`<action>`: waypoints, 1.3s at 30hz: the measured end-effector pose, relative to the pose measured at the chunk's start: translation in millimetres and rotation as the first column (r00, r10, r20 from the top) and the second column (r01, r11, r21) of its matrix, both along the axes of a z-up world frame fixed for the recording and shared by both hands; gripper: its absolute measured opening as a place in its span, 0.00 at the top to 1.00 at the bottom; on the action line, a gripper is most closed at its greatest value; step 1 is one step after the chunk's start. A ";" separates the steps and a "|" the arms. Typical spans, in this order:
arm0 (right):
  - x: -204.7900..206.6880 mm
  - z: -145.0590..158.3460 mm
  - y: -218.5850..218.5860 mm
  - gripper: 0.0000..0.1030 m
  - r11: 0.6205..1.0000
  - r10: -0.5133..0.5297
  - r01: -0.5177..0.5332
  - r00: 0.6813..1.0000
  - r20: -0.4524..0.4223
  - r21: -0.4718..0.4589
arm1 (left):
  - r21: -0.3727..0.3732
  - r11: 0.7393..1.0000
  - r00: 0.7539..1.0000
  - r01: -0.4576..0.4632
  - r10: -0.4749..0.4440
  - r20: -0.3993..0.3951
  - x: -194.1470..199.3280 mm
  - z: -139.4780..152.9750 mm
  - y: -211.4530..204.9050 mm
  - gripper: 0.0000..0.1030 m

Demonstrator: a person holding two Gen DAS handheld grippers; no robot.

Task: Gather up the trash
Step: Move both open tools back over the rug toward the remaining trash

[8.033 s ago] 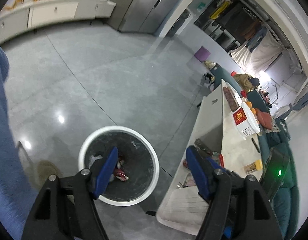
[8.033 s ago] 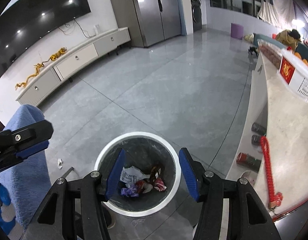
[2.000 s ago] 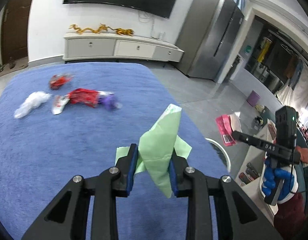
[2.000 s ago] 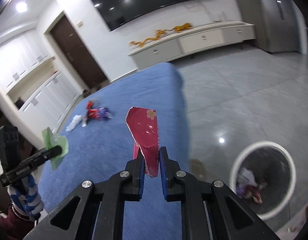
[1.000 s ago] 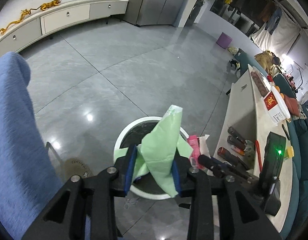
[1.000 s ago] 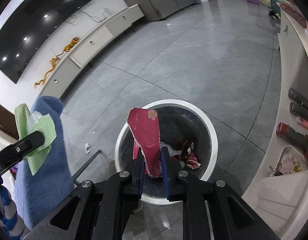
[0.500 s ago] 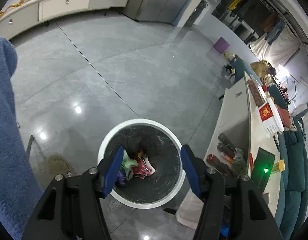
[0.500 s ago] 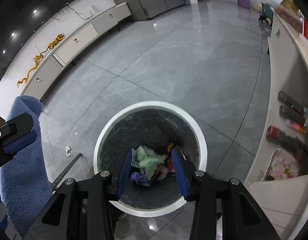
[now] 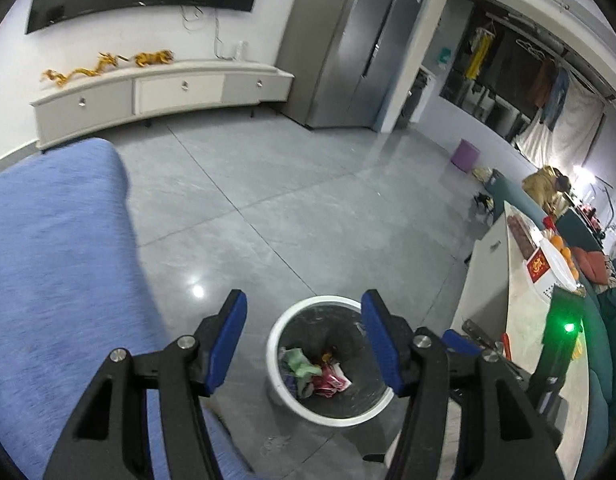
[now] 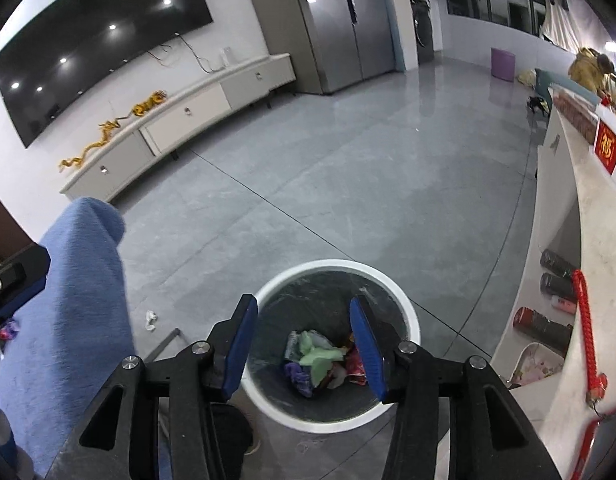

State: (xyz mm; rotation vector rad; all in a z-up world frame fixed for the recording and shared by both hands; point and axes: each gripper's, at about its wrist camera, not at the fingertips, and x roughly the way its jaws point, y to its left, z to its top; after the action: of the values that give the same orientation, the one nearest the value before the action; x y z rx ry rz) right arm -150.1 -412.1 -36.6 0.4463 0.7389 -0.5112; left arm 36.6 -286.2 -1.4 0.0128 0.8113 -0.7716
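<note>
White-rimmed bin (image 10: 404, 312) sat below both grippers; left gripper (image 9: 303, 344) released, empty; right gripper (image 10: 303, 344) jaws opening, empty.

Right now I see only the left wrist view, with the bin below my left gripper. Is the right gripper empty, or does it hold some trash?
Observer: The right gripper is empty. Its jaws are opening, with nothing between them, and it points down at the bin.
Operator: Good. Is any trash on the floor outside the bin?
Observer: Yes. A small white scrap lies on the floor, apart from the bin on its left, close to the edge of the blue cloth.
</note>
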 end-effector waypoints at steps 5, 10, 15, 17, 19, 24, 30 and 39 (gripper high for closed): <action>-3.4 28.1 28.9 0.55 0.999 0.050 -0.049 0.998 0.040 -0.020 | -0.012 0.997 0.996 -0.080 0.081 0.033 -11.4 23.8 51.8 0.44; -15.8 58.0 56.7 0.53 0.996 0.076 -0.073 0.993 0.086 -0.046 | -0.026 0.986 0.984 -0.164 0.165 0.067 -21.1 42.8 103.2 0.44; -29.2 85.7 86.8 0.52 0.990 0.105 -0.093 0.988 0.113 -0.104 | -0.042 0.972 0.964 -0.230 0.234 0.124 -37.7 59.2 145.4 0.44; -34.6 91.3 96.6 0.52 0.988 0.115 -0.102 0.986 0.119 -0.116 | -0.053 0.968 0.959 -0.245 0.250 0.136 -45.3 64.1 158.1 0.42; -41.1 98.5 111.0 0.51 0.983 0.132 -0.114 0.984 0.120 -0.142 | -0.072 0.963 0.951 -0.261 0.269 0.152 -51.3 68.7 171.0 0.36; -55.0 113.0 132.7 0.51 0.975 0.149 -0.125 0.981 0.124 -0.183 | -0.109 0.953 0.940 -0.281 0.296 0.171 -69.6 79.6 195.4 0.34; -71.8 138.5 150.4 0.50 0.968 0.167 -0.132 0.973 0.157 -0.214 | -0.146 0.947 0.929 -0.288 0.313 0.198 -89.4 101.7 211.5 0.34; -88.7 155.9 182.5 0.49 0.946 0.246 -0.193 0.951 0.188 -0.260 | -0.163 0.946 0.911 -0.280 0.316 0.265 -122.0 120.9 234.1 0.34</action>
State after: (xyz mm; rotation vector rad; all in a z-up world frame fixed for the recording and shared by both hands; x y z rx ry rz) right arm -238.8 -229.6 119.3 0.1859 0.4988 -0.3272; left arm -85.3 -52.1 119.5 -0.1049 0.4718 -0.5110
